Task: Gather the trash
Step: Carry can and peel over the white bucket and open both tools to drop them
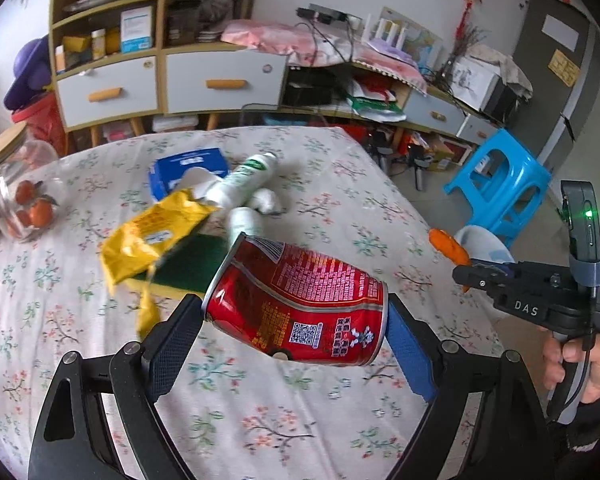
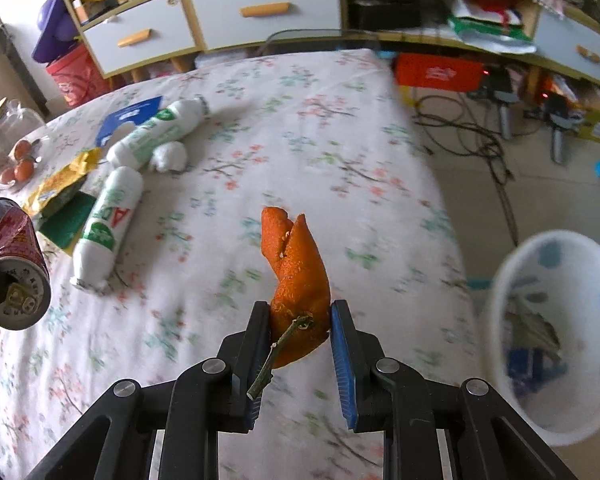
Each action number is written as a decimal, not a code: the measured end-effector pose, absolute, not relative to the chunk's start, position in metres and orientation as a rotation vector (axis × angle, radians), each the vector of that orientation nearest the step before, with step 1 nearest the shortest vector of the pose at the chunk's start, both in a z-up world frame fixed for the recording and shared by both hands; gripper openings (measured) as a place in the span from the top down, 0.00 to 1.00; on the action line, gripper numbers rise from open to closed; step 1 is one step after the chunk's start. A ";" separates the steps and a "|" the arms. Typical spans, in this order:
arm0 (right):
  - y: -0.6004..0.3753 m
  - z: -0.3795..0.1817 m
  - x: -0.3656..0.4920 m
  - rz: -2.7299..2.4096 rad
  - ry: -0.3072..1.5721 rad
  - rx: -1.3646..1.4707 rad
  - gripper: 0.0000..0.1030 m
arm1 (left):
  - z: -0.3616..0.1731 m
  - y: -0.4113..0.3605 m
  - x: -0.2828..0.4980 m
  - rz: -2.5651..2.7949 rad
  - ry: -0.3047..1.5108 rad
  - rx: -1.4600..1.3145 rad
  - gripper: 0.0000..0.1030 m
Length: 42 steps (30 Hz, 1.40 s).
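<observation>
My left gripper [image 1: 294, 312] is shut on a dented red drink can [image 1: 300, 300], held lengthwise above the flowered tablecloth [image 1: 260, 412]; the can [image 2: 12, 264] also shows at the left edge of the right wrist view. My right gripper [image 2: 300, 312] is shut on a piece of orange peel [image 2: 296, 276] with a short stem, above the table near its right edge. From the left wrist view the right gripper [image 1: 462, 274] holds the peel [image 1: 448, 244] in front of a white trash bin [image 1: 484, 244]. The bin [image 2: 556, 336] stands on the floor right of the table and has scraps inside.
On the table lie two white bottles [image 2: 108, 224] [image 2: 160, 132], a crumpled tissue [image 2: 170, 156], a yellow wrapper [image 1: 152, 236], a green sponge [image 1: 188, 264], a blue tissue box [image 1: 188, 170] and a glass jar [image 1: 24, 196] of small oranges. A blue stool [image 1: 500, 184] stands beyond the bin.
</observation>
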State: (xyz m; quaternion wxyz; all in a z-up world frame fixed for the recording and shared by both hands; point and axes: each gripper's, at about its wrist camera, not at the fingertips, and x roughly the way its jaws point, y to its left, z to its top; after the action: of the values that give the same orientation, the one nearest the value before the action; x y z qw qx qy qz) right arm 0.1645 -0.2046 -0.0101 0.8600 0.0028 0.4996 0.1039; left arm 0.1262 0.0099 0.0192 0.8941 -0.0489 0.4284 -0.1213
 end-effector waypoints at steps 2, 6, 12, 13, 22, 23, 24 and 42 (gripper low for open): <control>-0.218 -0.010 0.160 0.197 1.051 0.011 0.74 | 0.018 0.000 0.125 -0.264 0.891 -0.097 0.13; -0.248 -0.009 0.151 0.154 1.055 0.031 0.74 | 0.014 -0.019 0.123 -0.287 0.898 -0.072 0.13; -0.294 -0.007 0.137 0.087 1.059 0.084 0.74 | 0.002 -0.041 0.125 -0.305 0.929 -0.063 0.13; -0.302 -0.007 0.134 0.076 1.060 0.096 0.74 | 0.000 -0.043 0.125 -0.310 0.937 -0.071 0.13; -0.363 -0.008 0.116 -0.023 1.064 0.159 0.74 | -0.007 -0.079 0.131 -0.358 0.959 -0.069 0.13; -0.370 -0.010 0.114 -0.035 1.067 0.165 0.74 | -0.008 -0.084 0.131 -0.365 0.960 -0.064 0.13; -0.376 -0.011 0.112 -0.048 1.069 0.171 0.74 | -0.008 -0.089 0.132 -0.372 0.961 -0.059 0.13; -0.456 -0.009 0.086 -0.205 1.063 0.286 0.42 | -0.020 -0.215 0.153 -0.569 0.970 -0.018 0.13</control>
State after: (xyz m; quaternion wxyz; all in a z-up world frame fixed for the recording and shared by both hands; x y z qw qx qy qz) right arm 0.0858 -0.4562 -0.0093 0.8474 0.1354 0.5040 -0.0974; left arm 0.1532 -0.2152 -0.0204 0.8460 -0.0087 0.4596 -0.2700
